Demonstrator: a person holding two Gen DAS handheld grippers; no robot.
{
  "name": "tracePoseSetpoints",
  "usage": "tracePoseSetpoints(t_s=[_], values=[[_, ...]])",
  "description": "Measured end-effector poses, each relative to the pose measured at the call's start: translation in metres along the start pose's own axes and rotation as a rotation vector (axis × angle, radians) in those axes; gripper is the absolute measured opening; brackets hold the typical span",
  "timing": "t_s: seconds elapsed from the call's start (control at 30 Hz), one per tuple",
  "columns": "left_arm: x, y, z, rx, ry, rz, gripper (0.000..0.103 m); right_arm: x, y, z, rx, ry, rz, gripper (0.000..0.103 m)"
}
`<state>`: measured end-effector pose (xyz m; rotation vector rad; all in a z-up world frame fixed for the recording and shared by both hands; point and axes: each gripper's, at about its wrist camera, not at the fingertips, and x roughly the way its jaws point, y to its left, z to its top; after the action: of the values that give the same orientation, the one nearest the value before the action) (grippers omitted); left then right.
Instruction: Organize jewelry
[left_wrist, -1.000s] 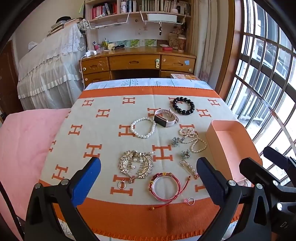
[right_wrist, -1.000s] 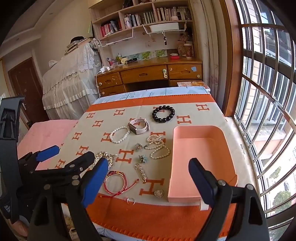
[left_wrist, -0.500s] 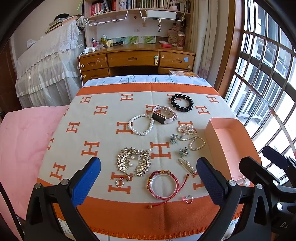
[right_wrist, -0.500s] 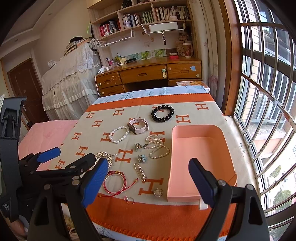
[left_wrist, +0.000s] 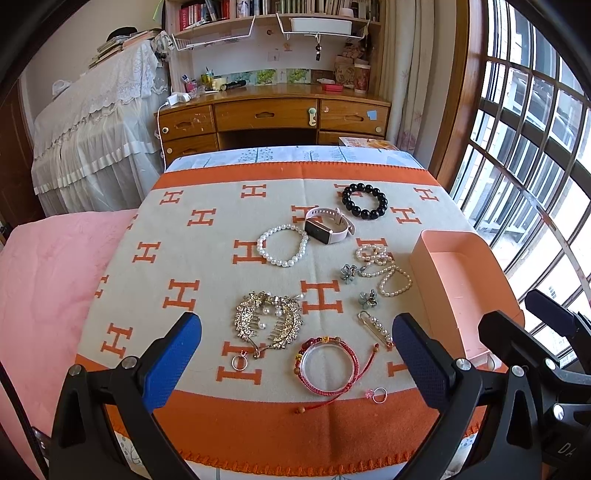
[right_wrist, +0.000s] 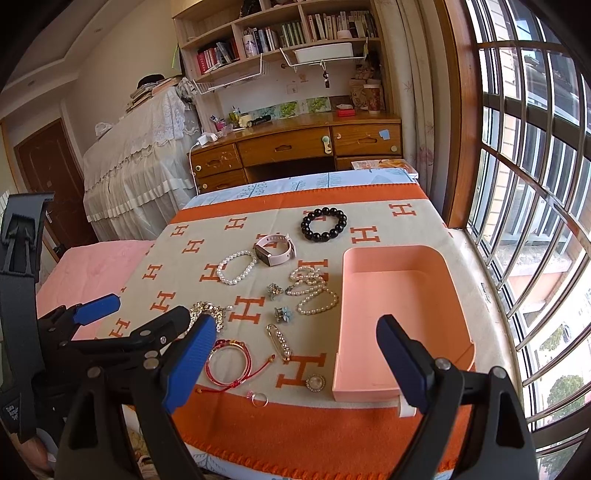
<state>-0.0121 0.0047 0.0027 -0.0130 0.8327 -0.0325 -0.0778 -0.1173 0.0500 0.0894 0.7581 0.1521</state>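
Note:
Several jewelry pieces lie on an orange and beige H-patterned blanket (left_wrist: 207, 266): a black bead bracelet (left_wrist: 365, 202), a pink watch (left_wrist: 329, 225), a white pearl bracelet (left_wrist: 282, 245), a pearl necklace (left_wrist: 384, 267), a gold hair comb (left_wrist: 267, 319), a red cord bracelet (left_wrist: 327, 362), a pearl pin (left_wrist: 376, 326) and small rings. An empty pink tray (right_wrist: 399, 314) sits at the right. My left gripper (left_wrist: 295, 363) is open and empty above the near blanket edge. My right gripper (right_wrist: 291, 363) is open and empty, in front of the tray.
A wooden desk (left_wrist: 273, 118) with drawers and bookshelves stands behind the table. A white lace-covered piece of furniture (left_wrist: 96, 140) is at the back left. A pink bedcover (left_wrist: 40, 295) lies left of the blanket. Barred windows (right_wrist: 535, 184) run along the right.
Both grippers have tilted up slightly and drawn back a little, so the jewelry sits a bit lower in each view. Nothing on the blanket has moved.

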Motion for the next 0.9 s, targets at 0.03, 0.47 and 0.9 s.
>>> tracePoseSetpoints(t_s=[0.03, 0.47, 0.9], values=[[0.0, 0.001, -0.001, 0.0, 0.0, 0.001, 0.102, 0.0, 0.0, 0.0, -0.001, 0.0, 0.0, 0.089], [-0.003, 0.003, -0.004, -0.002, -0.005, -0.003, 0.102, 0.001, 0.0, -0.001, 0.002, 0.001, 0.004, 0.089], [-0.014, 0.008, -0.008, 0.002, -0.006, 0.007, 0.102, -0.001, -0.001, -0.001, 0.003, -0.002, 0.001, 0.089]])
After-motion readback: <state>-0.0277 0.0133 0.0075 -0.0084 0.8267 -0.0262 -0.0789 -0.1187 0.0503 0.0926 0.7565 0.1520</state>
